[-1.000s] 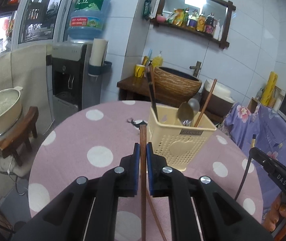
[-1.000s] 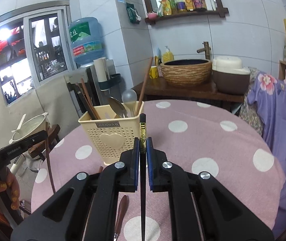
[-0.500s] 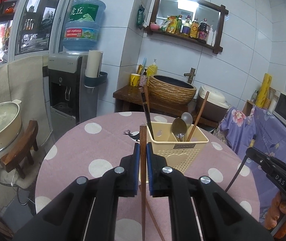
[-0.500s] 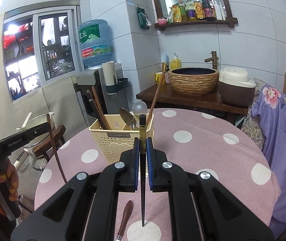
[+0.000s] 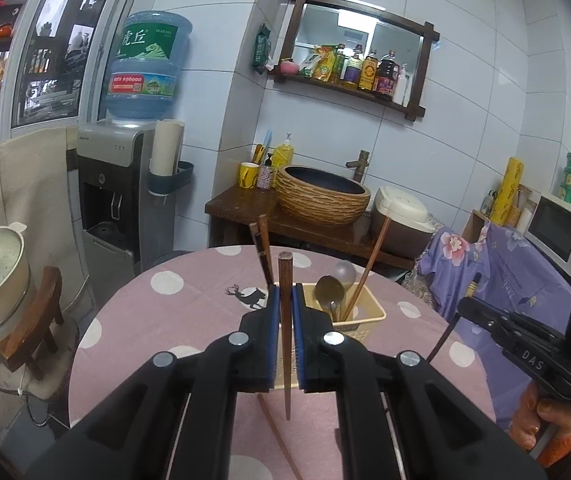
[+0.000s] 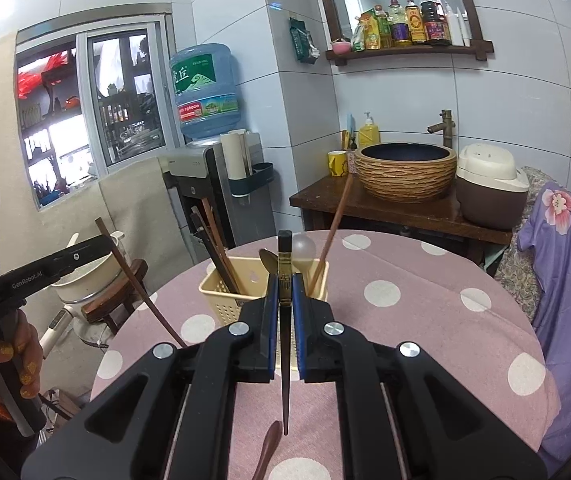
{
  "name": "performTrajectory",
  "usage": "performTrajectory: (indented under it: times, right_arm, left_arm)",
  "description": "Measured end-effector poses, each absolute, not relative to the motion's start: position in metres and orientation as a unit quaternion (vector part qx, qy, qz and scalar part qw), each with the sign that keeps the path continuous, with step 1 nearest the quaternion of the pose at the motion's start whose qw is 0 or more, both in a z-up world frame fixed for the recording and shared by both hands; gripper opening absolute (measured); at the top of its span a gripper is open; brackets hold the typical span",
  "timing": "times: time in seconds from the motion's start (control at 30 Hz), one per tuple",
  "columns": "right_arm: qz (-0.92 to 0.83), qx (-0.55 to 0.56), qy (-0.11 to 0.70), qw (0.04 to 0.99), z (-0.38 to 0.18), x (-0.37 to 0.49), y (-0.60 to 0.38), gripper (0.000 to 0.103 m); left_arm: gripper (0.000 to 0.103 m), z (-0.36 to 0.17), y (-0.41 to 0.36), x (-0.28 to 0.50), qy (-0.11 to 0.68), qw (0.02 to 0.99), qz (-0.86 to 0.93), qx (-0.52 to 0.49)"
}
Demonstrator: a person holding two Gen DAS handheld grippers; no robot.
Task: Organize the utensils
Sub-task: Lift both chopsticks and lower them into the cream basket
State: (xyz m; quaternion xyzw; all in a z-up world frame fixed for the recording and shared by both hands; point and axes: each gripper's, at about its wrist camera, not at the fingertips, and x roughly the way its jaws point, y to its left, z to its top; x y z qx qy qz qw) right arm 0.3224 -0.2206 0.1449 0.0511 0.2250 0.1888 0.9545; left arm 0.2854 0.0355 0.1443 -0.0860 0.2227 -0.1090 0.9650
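Two claws are up over the near edge of the table, each pinching a single chopstick upright. The left claw (image 5: 284, 336) is closed on a brown wooden chopstick (image 5: 284, 320), thick end up, its tip hanging free above the pink dotted tablecloth (image 5: 189, 304). The right claw (image 6: 284, 332) is clamped on a dark chopstick (image 6: 284, 344) with a gold band, also pointing down and clear of the cloth.

Below them, one more brown chopstick (image 5: 281, 440) lies flat near the table's front edge, and a wooden handle (image 6: 267, 450) lies close by; those look like the pieces left to gather.

Farther in, toward the middle of the table, stands the yellow basket (image 6: 225, 296) with chopsticks leaning in its left end, spoons (image 5: 330, 294) in the middle and another chopstick (image 6: 331, 236) slanted at the right.

To do this step well, I would say each stick should be carried above the basket rim before it is lowered, tip first, into the end that already holds chopsticks, not among the spoons. Bring one claw in at a time so the two do not crowd each other, and let go only when the tip is well inside; the sticks already leaning there could deflect it, and the light basket might tip if nudged.
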Motion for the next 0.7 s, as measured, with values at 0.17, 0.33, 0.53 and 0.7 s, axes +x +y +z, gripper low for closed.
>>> performTrajectory:
  times: [0.17,0.33,0.53,0.7]
  right_arm:
    - [0.207,0.051,0.216,0.953,0.176,0.329,-0.216,0.007]
    - [0.213,0.049,0.193,0.957,0.22,0.34,-0.208,0.007]
    - [0.188,0.035,0.152,0.97,0.268,0.358,-0.194,0.007]
    - [0.169,0.026,0.142,0.975,0.264,0.381,-0.185,0.007]
  left_arm:
    - [0.008,0.176,0.036,0.288,0.215,0.96,-0.151,-0.097]
    - [0.007,0.22,0.028,0.296,0.184,0.964,-0.167,-0.092]
    - [0.007,0.265,0.024,0.316,0.139,0.973,-0.157,-0.096]
    - [0.007,0.263,0.018,0.339,0.128,0.978,-0.134,-0.091]
